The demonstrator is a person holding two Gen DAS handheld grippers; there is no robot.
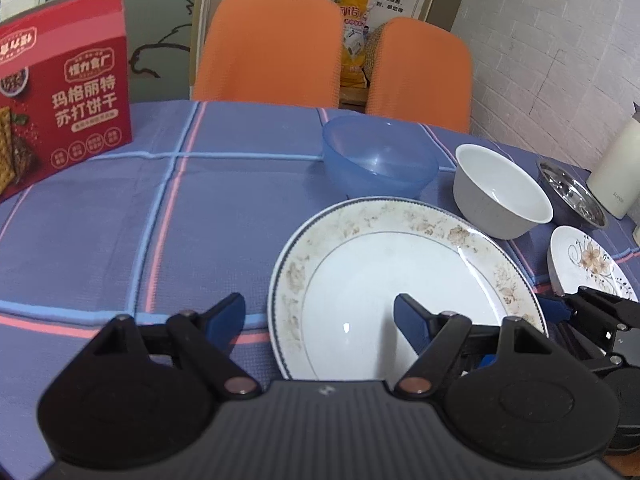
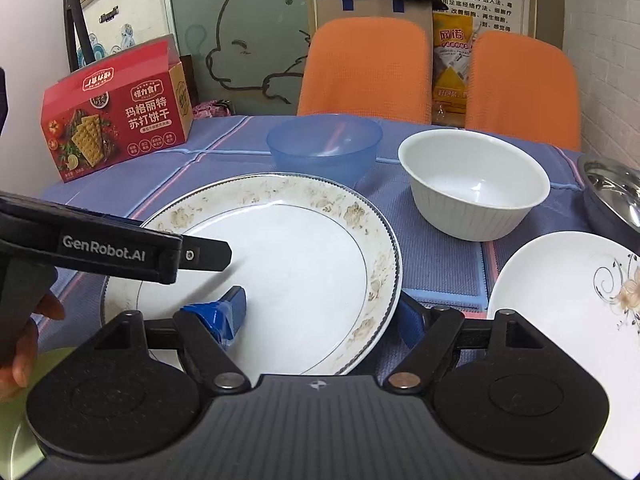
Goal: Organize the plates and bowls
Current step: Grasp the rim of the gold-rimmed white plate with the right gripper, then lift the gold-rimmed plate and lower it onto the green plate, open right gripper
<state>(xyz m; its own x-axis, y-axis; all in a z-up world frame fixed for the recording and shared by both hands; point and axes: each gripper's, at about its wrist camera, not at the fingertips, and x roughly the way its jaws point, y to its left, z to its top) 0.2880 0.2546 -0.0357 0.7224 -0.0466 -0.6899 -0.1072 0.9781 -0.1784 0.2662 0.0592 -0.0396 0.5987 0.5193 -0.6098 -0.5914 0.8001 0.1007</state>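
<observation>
Two handheld grippers are hovering at the near edge of a large floral-rimmed plate [image 1: 404, 288] that is lying flat on a blue checked tablecloth [image 1: 120, 208]. The left gripper [image 1: 320, 320] is standing with its fingers spread wide and released, one blue pad [image 1: 226, 320] over the cloth to the plate's left and the other over the plate's white centre. The right gripper [image 2: 320, 312] is likewise gaping, grasping nothing, its two fingers straddling the plate's near right rim. Beyond the plate, a translucent blue bowl [image 2: 324, 150] is sitting at the far side, with a white bowl [image 2: 474, 182] to its right. A steel bowl [image 1: 572, 194] is resting at the far right, and a small flower-patterned plate [image 2: 568, 300] is lying near it, well right of the large plate. A red cracker box [image 2: 116, 120] is standing upright at the far left, and two orange chairs [image 1: 272, 48] are lining the table's far edge
</observation>
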